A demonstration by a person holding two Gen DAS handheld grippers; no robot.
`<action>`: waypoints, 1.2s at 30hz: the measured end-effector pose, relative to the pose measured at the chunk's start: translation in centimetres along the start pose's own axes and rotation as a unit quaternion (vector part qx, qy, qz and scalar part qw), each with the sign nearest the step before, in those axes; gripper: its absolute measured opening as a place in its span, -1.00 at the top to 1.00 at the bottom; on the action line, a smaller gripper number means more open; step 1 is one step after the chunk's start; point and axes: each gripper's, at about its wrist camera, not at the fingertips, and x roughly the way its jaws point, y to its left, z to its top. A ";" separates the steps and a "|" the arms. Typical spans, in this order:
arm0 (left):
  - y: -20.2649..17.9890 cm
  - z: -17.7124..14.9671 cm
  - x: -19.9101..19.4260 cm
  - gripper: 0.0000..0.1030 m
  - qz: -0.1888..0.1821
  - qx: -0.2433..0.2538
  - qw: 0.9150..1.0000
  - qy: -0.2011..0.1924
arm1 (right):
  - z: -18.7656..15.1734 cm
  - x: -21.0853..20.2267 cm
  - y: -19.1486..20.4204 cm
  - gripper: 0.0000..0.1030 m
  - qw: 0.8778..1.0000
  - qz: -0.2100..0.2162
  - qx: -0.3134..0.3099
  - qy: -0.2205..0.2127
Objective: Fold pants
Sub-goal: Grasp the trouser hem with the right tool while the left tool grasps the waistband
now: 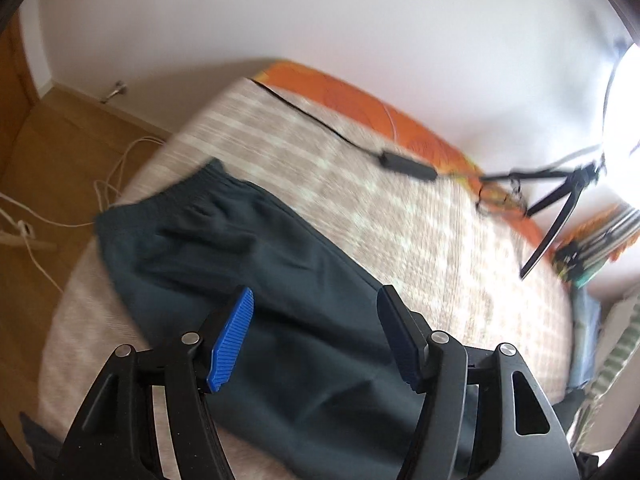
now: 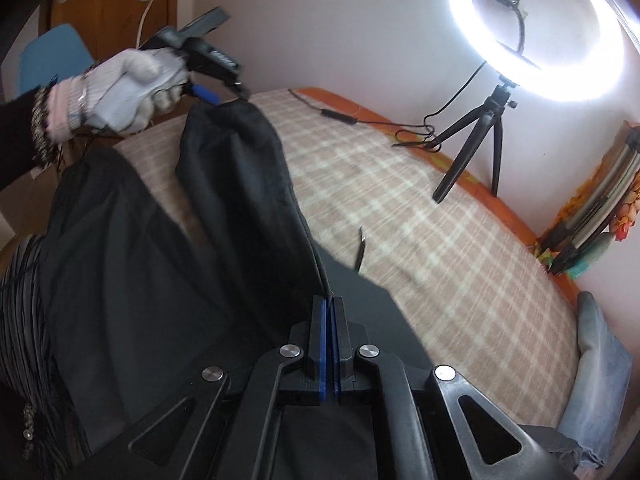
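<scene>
Pants point(image 1: 248, 256) fill my near view: dark cloth on the checked bed point(image 1: 400, 208), long axis from the waistband, far left, to the legs by me. Left gripper point(image 1: 316, 336) hovers over them, spread, nothing between its pads. Right gripper point(image 2: 329, 340), pressed together, pinches a lifted fabric edge, so it sits nearer for the coming fold.

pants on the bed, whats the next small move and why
Probably lower the left gripper and close it on the pants. Its jaws stand open above the cloth, nothing between them, while the right gripper is already shut on a cloth edge; a second grip would let both hands carry the fold.
</scene>
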 end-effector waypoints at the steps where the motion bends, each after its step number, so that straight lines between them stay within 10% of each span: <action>1: -0.4 -0.1 0.5 -0.24 0.005 0.003 1.000 0.004 | -0.4 0.1 0.3 1.00 1.000 0.001 -0.003 0.003; 16: -6.1 -1.4 5.2 -0.37 0.129 0.044 0.991 -0.019 | -2.2 0.4 3.0 1.00 0.999 0.000 -0.045 0.013; 22: -4.2 -1.8 3.9 0.89 0.132 0.014 0.990 -0.055 | -2.1 0.4 3.0 1.00 0.999 -0.005 -0.046 0.012; 36: 1.5 -3.5 -4.9 0.97 0.042 -0.038 0.992 -0.109 | -0.6 -0.2 0.6 1.00 0.998 -0.056 -0.004 -0.004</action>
